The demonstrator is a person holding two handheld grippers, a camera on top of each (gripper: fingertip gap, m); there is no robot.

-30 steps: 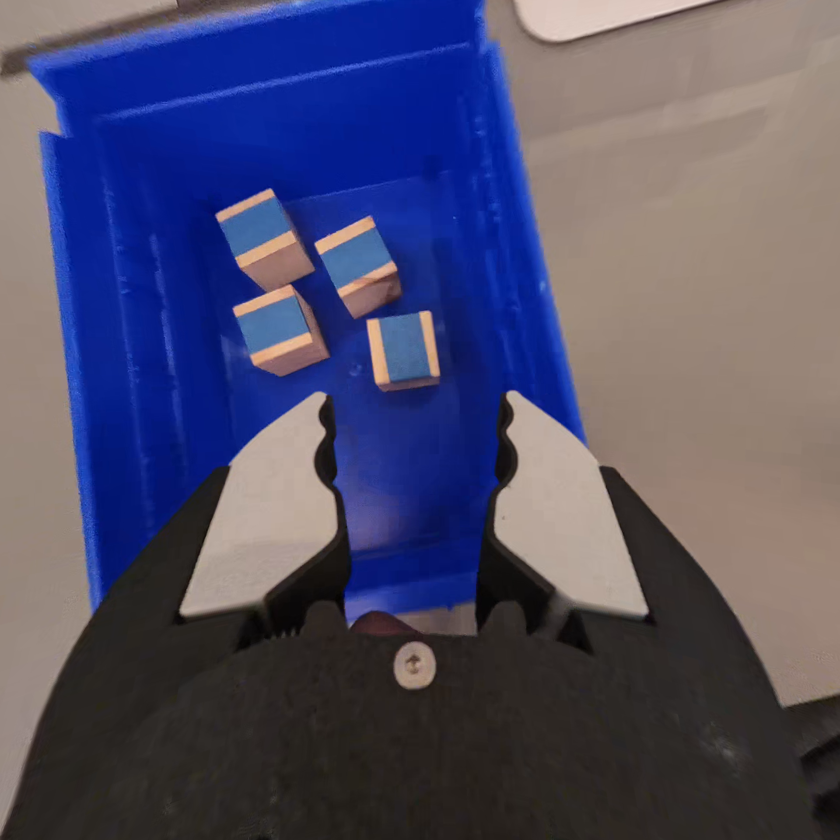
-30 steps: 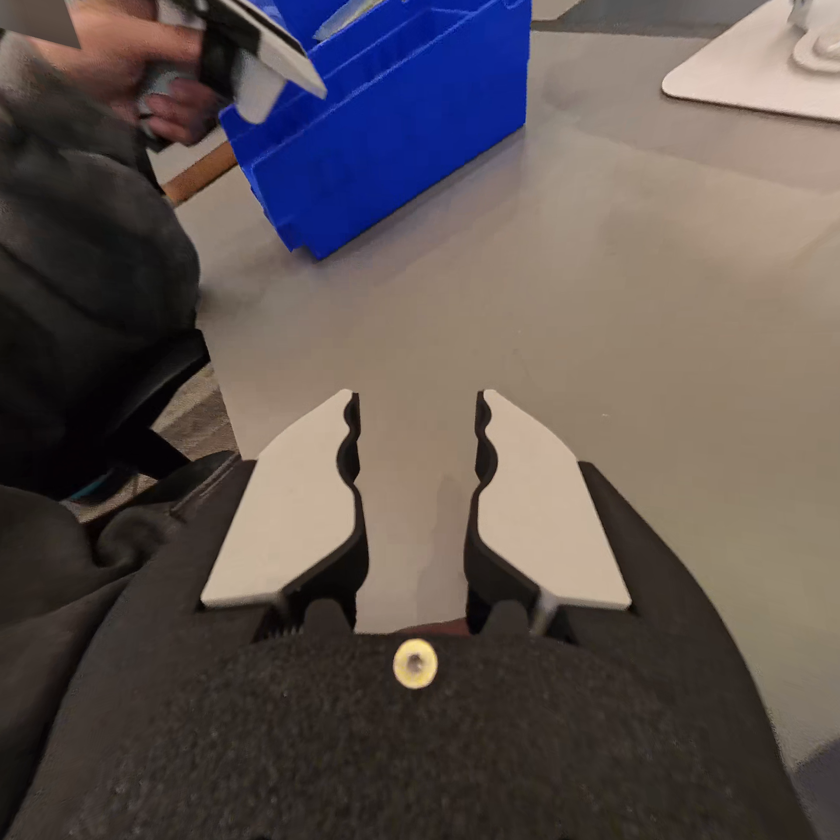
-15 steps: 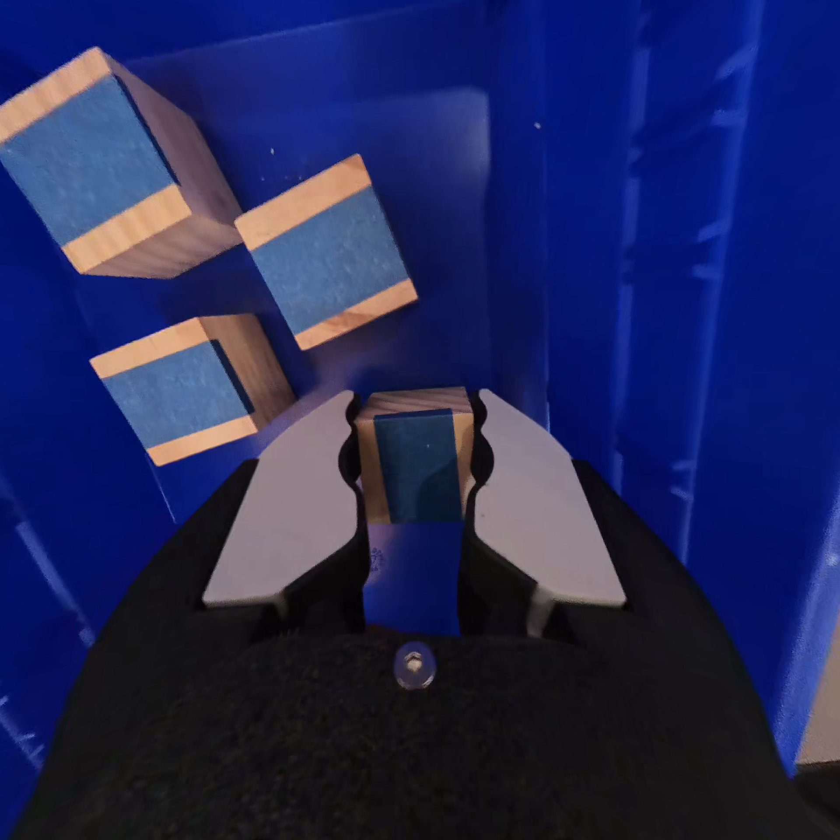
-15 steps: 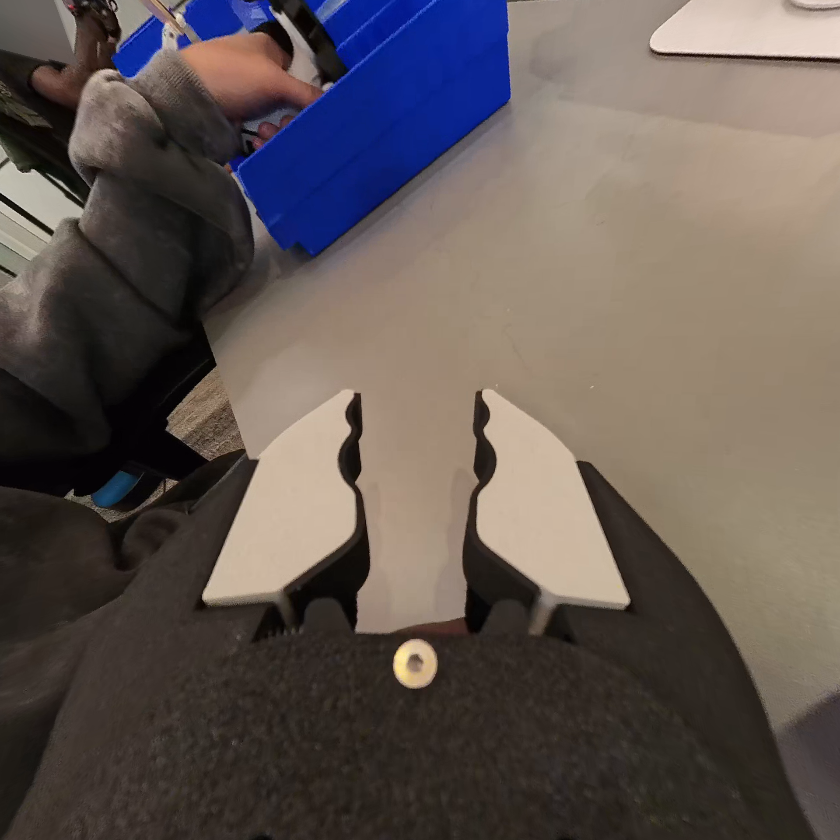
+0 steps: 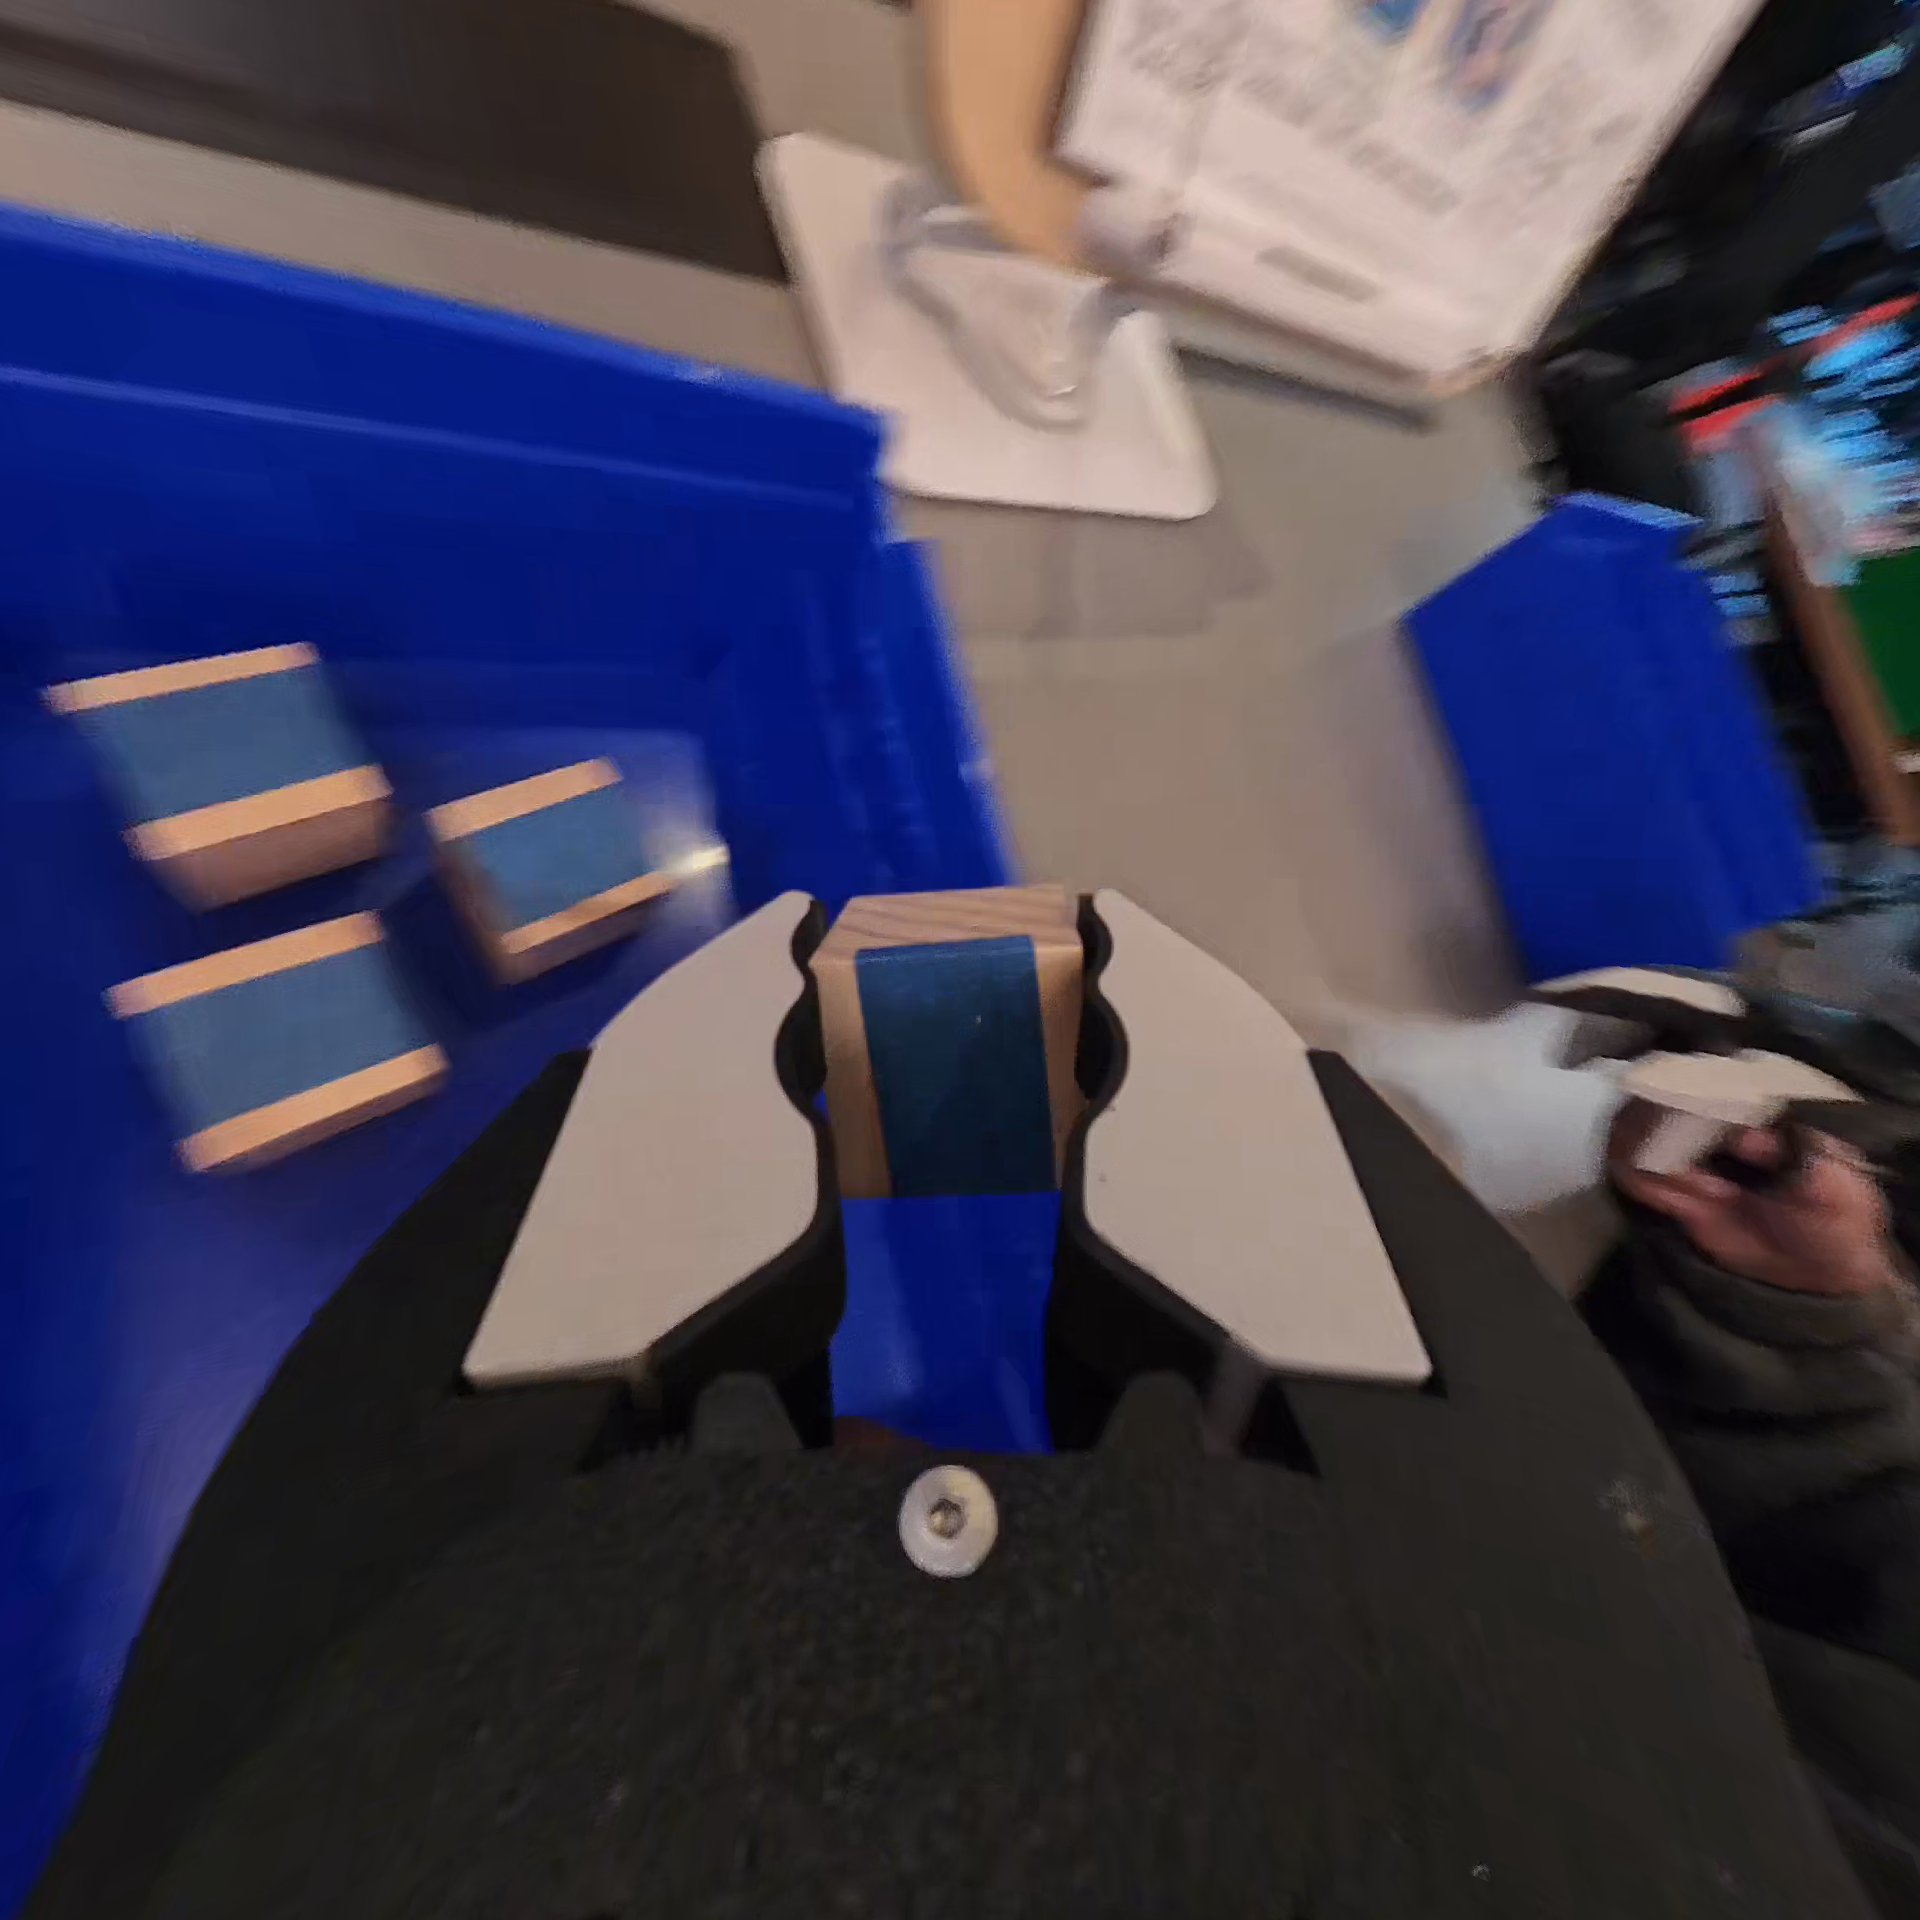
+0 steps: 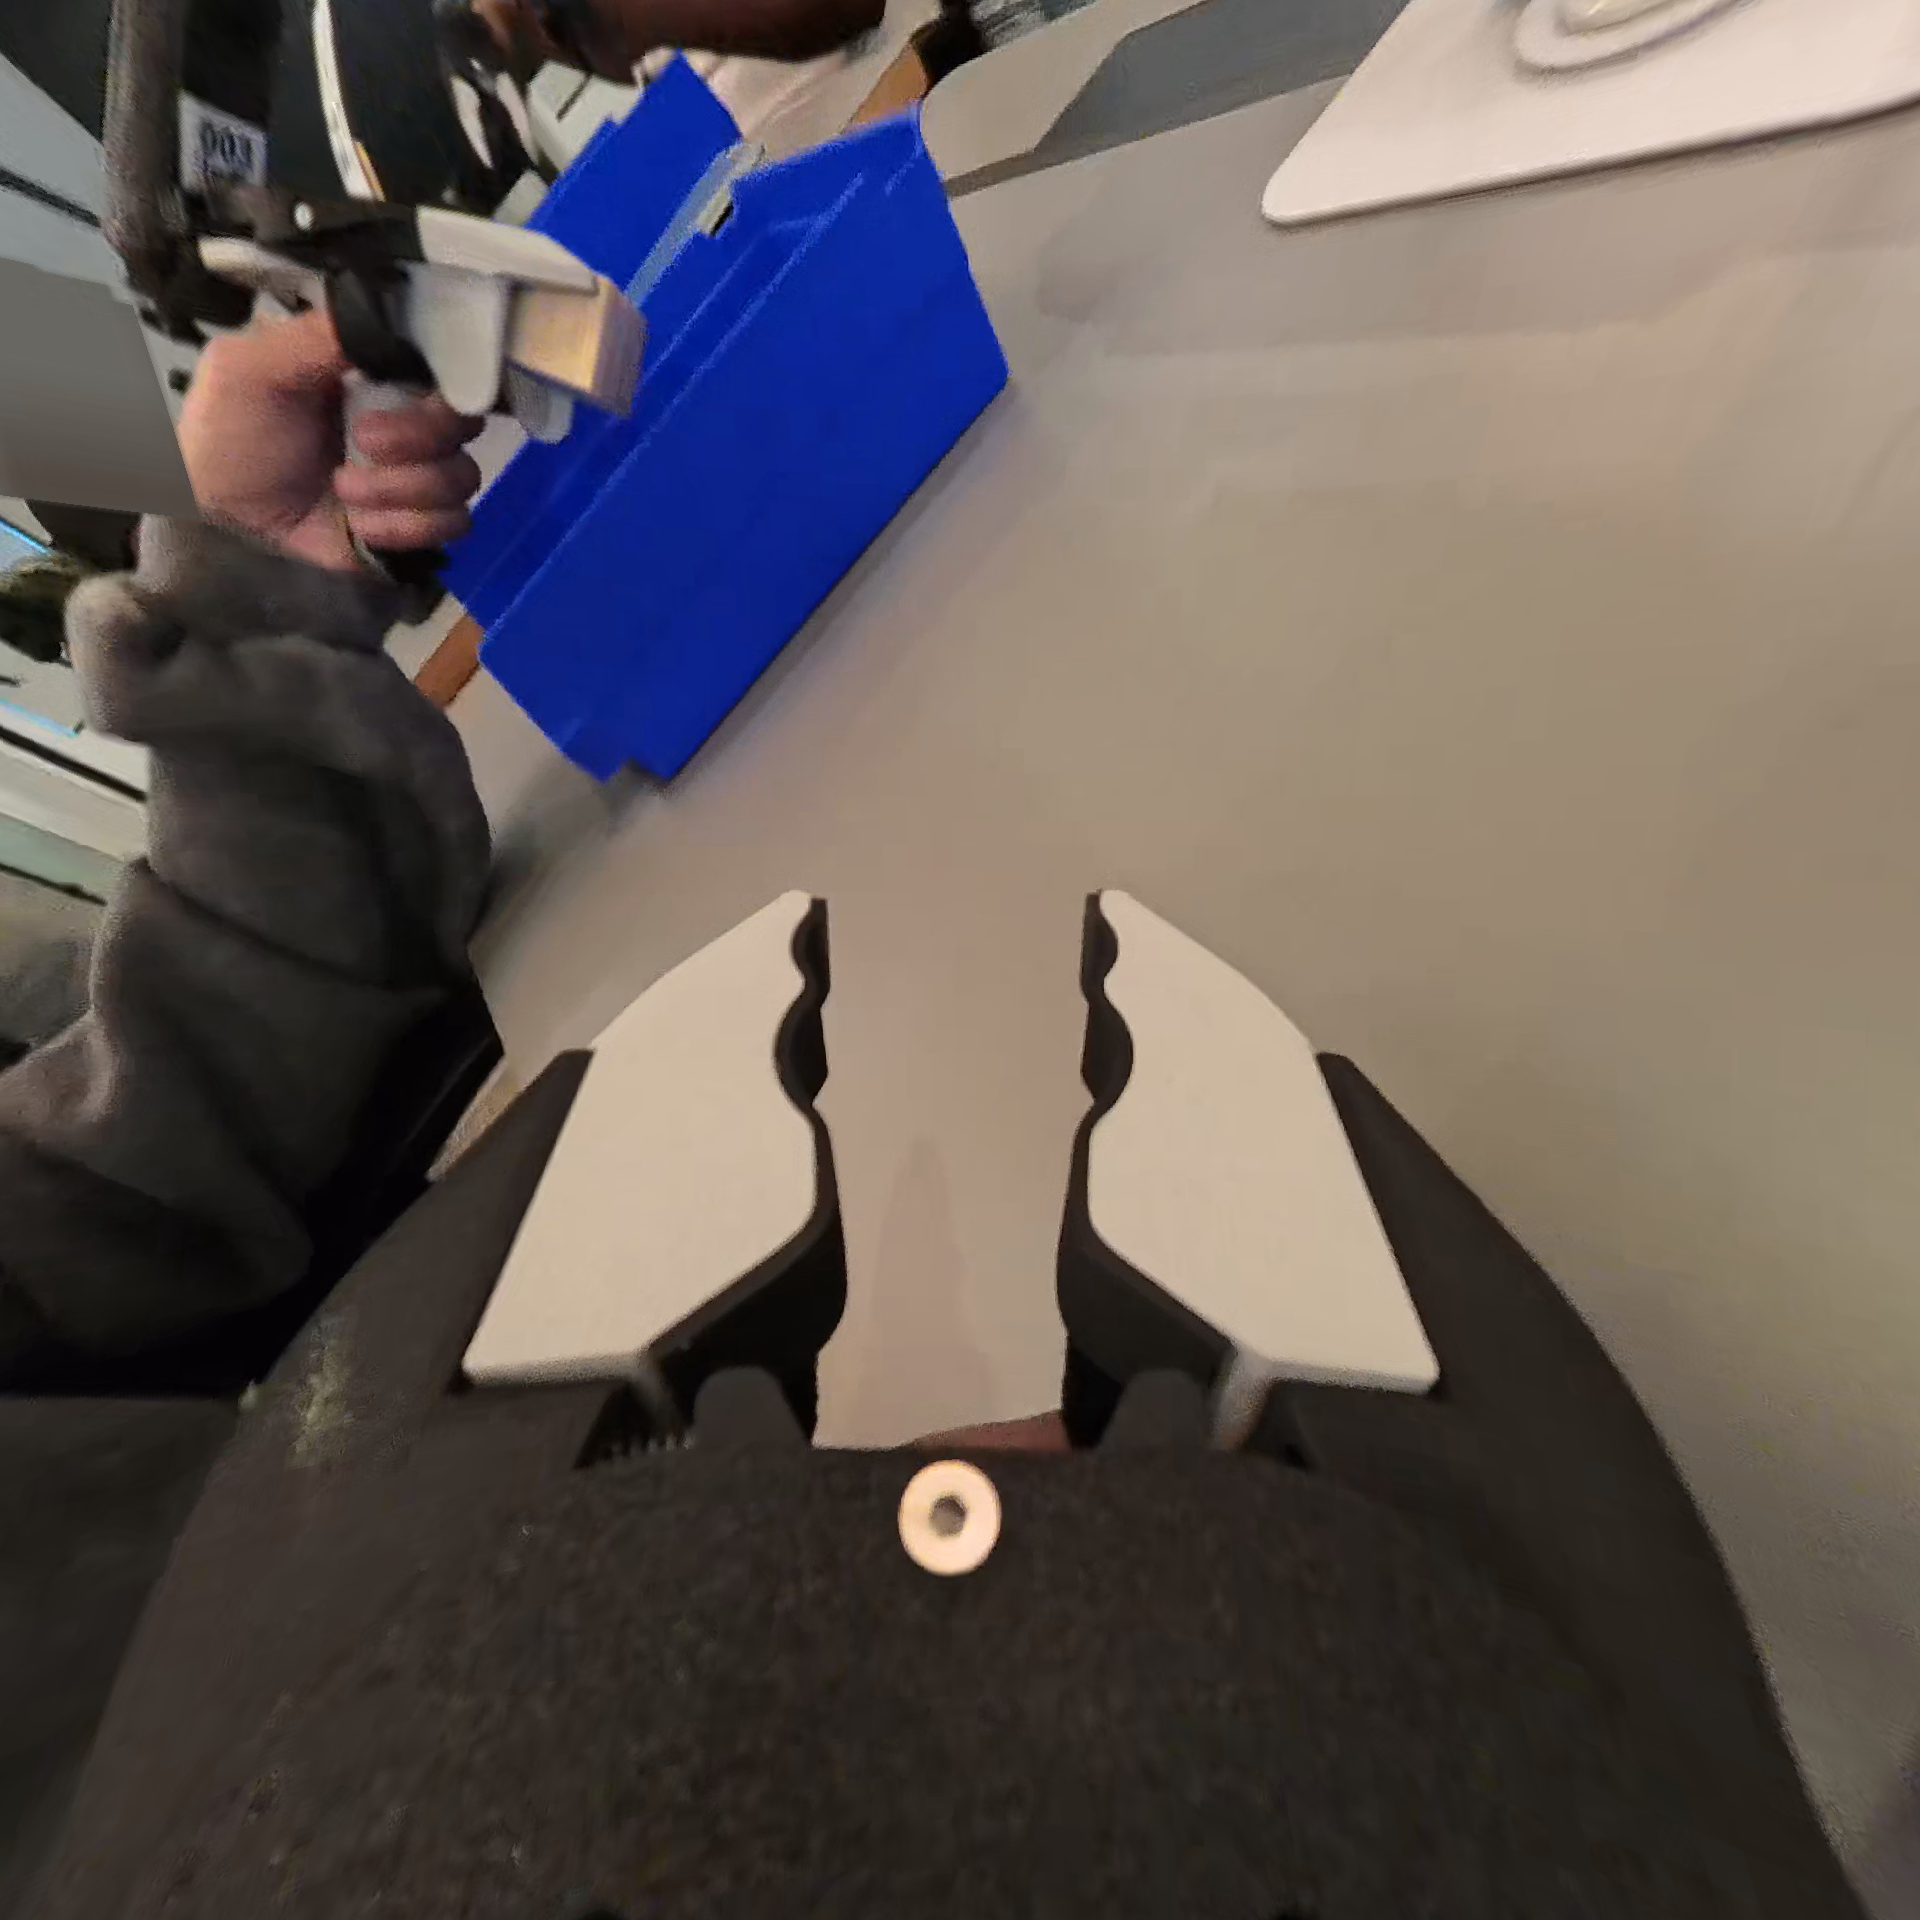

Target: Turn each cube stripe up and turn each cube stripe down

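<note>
My left gripper is shut on a wooden cube with a blue stripe facing the camera, and holds it lifted above the blue bin. Three more striped cubes lie on the bin floor at the left, stripes up. The view is blurred by motion. My right gripper is open and empty above the grey table. In the right wrist view the left gripper shows at the upper left, holding the cube over the bin.
A second blue bin stands to the right of the first. A white pad lies at the back of the table; it also shows in the right wrist view. A person's grey sleeve is at the left table edge.
My left gripper went down into the bin, shut on the nearest cube and has now lifted it up and tilted back. My right gripper stayed open over the table.
</note>
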